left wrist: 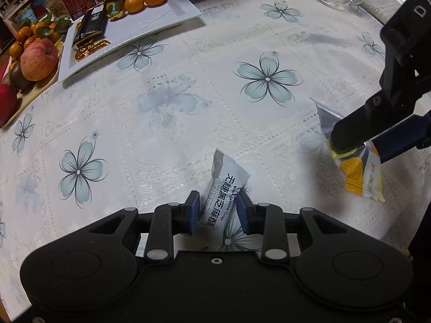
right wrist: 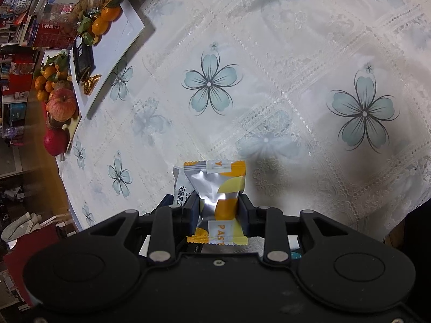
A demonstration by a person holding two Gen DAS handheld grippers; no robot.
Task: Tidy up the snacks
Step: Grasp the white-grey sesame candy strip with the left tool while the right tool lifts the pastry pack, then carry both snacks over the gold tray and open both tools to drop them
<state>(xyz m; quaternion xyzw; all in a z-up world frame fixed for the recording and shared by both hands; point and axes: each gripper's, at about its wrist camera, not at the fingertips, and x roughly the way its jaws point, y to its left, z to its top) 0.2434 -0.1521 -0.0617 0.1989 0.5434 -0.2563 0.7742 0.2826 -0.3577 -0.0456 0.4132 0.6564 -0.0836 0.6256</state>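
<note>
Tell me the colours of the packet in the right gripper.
Silver foil with orange and yellow patches; the packet shows best in the right wrist view.

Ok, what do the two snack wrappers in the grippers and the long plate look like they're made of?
Black sesame crisp packet: matte white printed film, probably plastic, with a crimped end. Orange-and-yellow pastry packet: glossy metallised film, likely foil-lined plastic, given the mirror-like silver creases. White rectangular plate: smooth, glazed-looking, rigid raised rim; ceramic or melamine, cannot tell which.

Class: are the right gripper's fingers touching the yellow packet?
Touching. The right wrist view shows both fingers pinching the yellow packet at its creased waist.
</note>
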